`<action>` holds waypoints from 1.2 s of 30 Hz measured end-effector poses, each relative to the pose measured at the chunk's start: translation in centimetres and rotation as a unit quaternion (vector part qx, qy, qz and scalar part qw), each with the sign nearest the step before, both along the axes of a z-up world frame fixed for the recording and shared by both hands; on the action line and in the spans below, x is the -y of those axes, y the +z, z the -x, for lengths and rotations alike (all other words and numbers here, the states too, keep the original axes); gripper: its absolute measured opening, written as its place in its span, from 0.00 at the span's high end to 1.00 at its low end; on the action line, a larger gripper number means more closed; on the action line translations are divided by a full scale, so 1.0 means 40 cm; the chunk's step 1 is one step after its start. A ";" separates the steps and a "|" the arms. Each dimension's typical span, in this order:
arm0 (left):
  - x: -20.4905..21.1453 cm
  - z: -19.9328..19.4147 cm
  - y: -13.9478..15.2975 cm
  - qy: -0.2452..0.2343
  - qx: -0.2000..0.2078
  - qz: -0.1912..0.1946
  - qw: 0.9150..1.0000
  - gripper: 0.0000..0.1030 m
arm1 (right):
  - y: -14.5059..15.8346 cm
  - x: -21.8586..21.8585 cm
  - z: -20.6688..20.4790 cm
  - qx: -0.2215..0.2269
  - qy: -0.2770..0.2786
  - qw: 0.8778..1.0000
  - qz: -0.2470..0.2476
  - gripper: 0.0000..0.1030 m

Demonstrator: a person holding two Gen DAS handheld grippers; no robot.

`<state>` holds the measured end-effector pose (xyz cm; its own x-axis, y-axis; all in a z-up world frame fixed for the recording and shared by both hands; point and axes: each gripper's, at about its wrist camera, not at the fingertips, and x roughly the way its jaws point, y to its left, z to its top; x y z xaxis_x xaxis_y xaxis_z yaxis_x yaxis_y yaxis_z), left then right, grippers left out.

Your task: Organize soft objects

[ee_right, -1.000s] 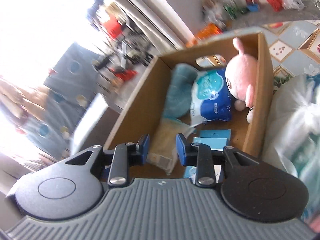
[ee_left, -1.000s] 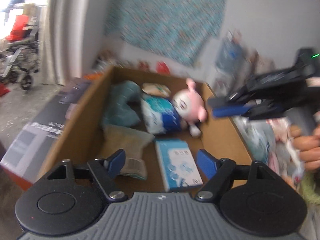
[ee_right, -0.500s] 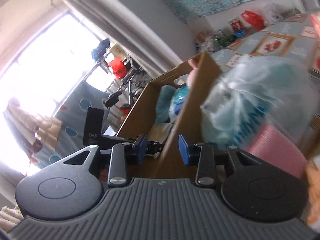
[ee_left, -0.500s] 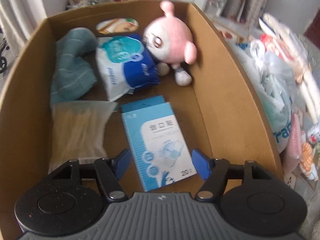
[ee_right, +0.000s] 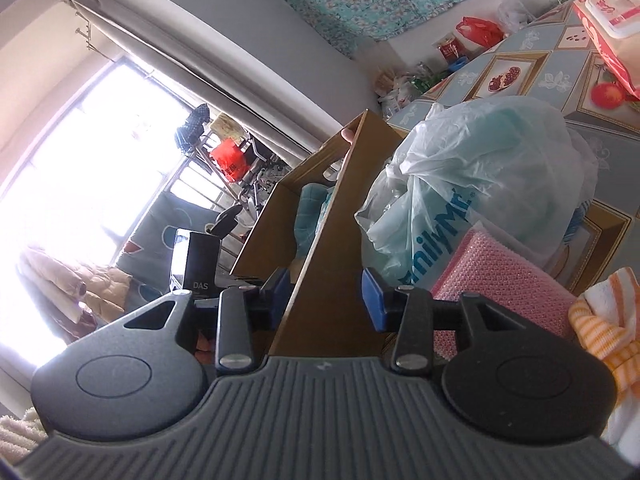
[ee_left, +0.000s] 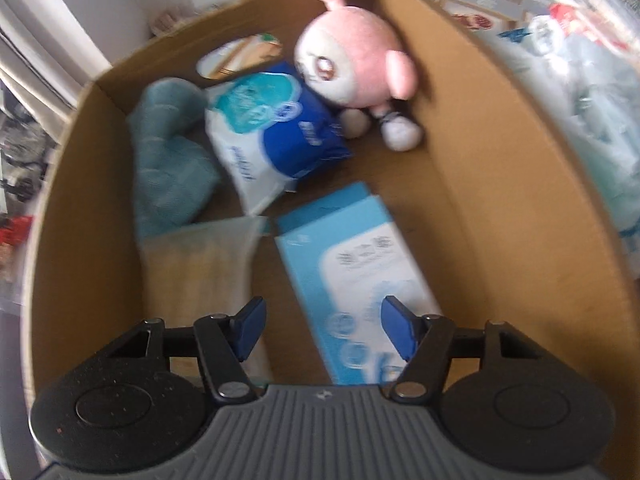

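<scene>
I look down into a cardboard box (ee_left: 500,184) in the left wrist view. In it lie a pink plush toy (ee_left: 356,64), a blue and white tissue pack (ee_left: 280,136), a teal towel (ee_left: 168,160), a beige packet (ee_left: 200,272) and a light blue carton (ee_left: 352,264). My left gripper (ee_left: 324,332) hangs over the carton, its jaws closing with nothing touching the pads. My right gripper (ee_right: 324,298) is outside the box, level with its wall (ee_right: 332,280). Its jaws are opening and grip nothing. Beside it are a clear plastic bag (ee_right: 480,168) with teal contents, a pink bubbled sheet (ee_right: 504,280) and an orange striped cloth (ee_right: 608,320).
The box stands on a table with a fruit-patterned cloth (ee_right: 552,76). A red and white pack (ee_right: 608,12) lies at its far end. A curtained window (ee_right: 92,152) and stored clutter are on the left. A black device (ee_right: 198,264) sits left of the box.
The left gripper tipped downward over the box and its jaws narrowed. The right gripper swung from above the box interior to outside its right wall, jaws widening.
</scene>
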<state>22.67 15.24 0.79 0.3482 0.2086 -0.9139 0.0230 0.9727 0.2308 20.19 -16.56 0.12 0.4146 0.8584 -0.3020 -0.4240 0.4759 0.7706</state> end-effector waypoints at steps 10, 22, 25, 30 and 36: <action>-0.025 -0.026 0.000 0.050 -0.030 0.112 0.992 0.30 | -0.007 0.026 0.010 -0.011 -0.007 1.000 -0.006 0.59; -0.008 -0.053 -0.050 0.048 -0.051 0.065 0.995 0.24 | -0.025 0.046 0.004 -0.020 -0.017 1.000 -0.010 0.55; -0.036 -0.054 -0.049 0.059 -0.045 0.050 0.996 0.24 | -0.028 0.046 0.004 -0.019 -0.016 1.000 -0.009 0.55; -0.056 -0.047 -0.051 0.064 -0.047 0.050 0.996 0.24 | -0.031 0.047 0.003 -0.022 -0.017 1.000 -0.009 0.55; -0.035 -0.046 -0.052 0.067 -0.048 0.052 0.995 0.23 | -0.033 0.046 0.010 -0.024 -0.017 1.000 -0.009 0.53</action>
